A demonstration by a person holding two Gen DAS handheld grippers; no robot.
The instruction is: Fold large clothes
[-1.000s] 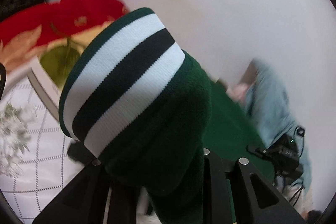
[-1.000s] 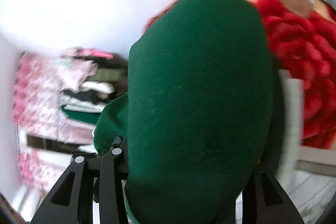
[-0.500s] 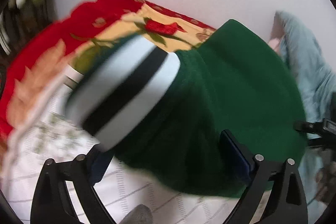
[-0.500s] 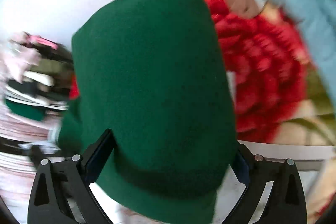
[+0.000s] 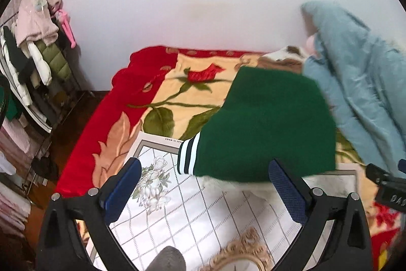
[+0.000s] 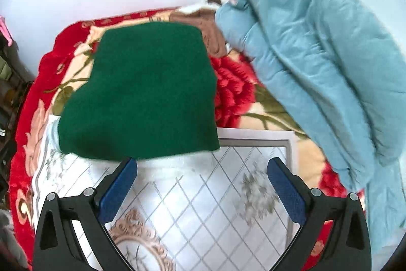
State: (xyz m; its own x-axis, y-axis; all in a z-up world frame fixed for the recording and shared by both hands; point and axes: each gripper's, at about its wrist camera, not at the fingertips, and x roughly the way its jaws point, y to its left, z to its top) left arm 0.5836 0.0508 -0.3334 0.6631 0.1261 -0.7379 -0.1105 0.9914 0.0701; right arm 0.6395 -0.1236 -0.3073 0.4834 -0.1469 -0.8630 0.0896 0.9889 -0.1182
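A folded dark green garment point(image 5: 266, 123) lies on the bed, partly on a white patterned mat point(image 5: 208, 210), with a white-and-black striped cuff point(image 5: 187, 156) at its left edge. It also shows in the right wrist view point(image 6: 147, 93). My left gripper point(image 5: 205, 187) is open and empty, just in front of the garment's near edge. My right gripper point(image 6: 203, 184) is open and empty, just in front of the garment's near edge, above the mat point(image 6: 203, 207).
A red and cream flowered blanket point(image 5: 162, 98) covers the bed. A light blue quilted coat point(image 6: 317, 62) is heaped at the right by the white wall. A brown garment point(image 6: 213, 37) lies behind the green one. A clothes rack point(image 5: 33, 47) stands at far left.
Both grippers opened and let go of the green garment. It dropped onto the bed and now lies folded. Both grippers have drawn back from it.
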